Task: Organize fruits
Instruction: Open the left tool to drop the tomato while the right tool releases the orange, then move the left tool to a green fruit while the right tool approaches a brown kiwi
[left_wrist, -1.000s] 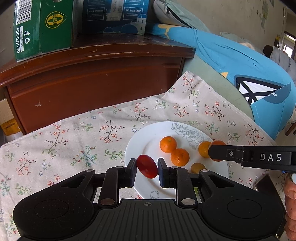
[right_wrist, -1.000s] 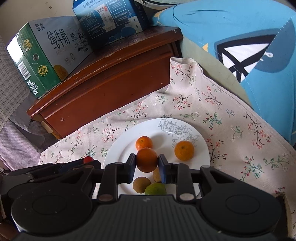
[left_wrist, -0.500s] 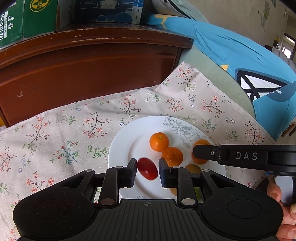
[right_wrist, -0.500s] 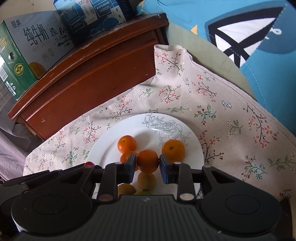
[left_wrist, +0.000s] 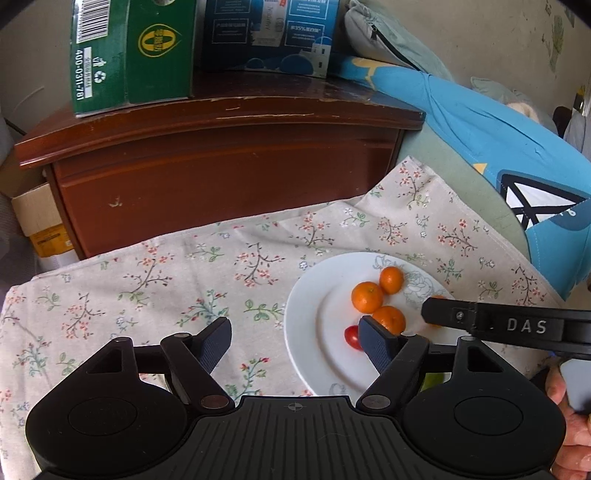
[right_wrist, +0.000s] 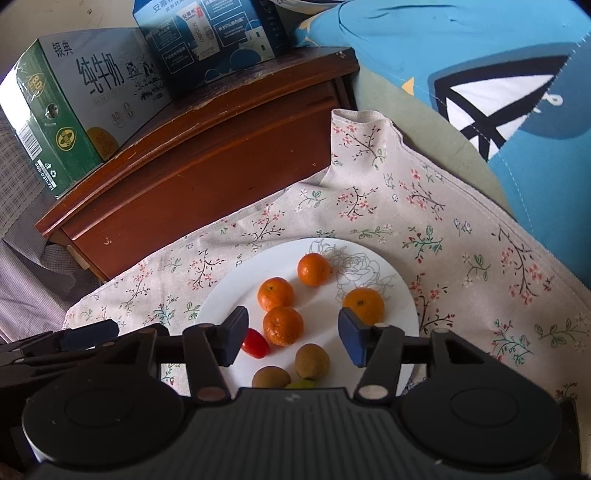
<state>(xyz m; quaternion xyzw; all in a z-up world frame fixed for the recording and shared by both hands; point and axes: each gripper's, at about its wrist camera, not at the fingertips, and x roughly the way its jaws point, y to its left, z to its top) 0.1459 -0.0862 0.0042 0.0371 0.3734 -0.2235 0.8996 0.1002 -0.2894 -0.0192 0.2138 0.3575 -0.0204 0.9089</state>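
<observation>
Landmark: white plate (right_wrist: 400, 295) with a drawn rose, resting on the floral cloth (left_wrist: 166, 280); all places below are given relative to it
Left hand-held gripper (left_wrist: 295, 341): jaws have just been opening and now stand spread, nothing between them; it sits off the plate's left edge, mostly over the cloth, where a second ago it pinched the tomato above the plate
Cherry tomato (right_wrist: 255, 343): released; lies on the plate's near-left part, just beside the front mandarin and partly hidden by a jaw in both views
Right hand-held gripper (right_wrist: 290, 341): jaws have just been opening and are now apart, pads clear of the fruit; a moment ago they were pinching a mandarin
Front mandarin (right_wrist: 283, 325): set down on the plate near its middle, seen between the parted right jaws but not touched by them
Other mandarins (right_wrist: 314, 269): three more, spread over the plate's far half
Brown fruits (right_wrist: 312, 361): two on the plate's near edge, with a green one mostly hidden beside them
Meaning for the task: judged from this layout, both carried pieces are delivered, so every visible fruit is gathered on the plate; no loose fruit shows on the cloth
Next, as a judgement: both hand-held grippers can draw back clear of the rim without nudging the round fruit
</observation>
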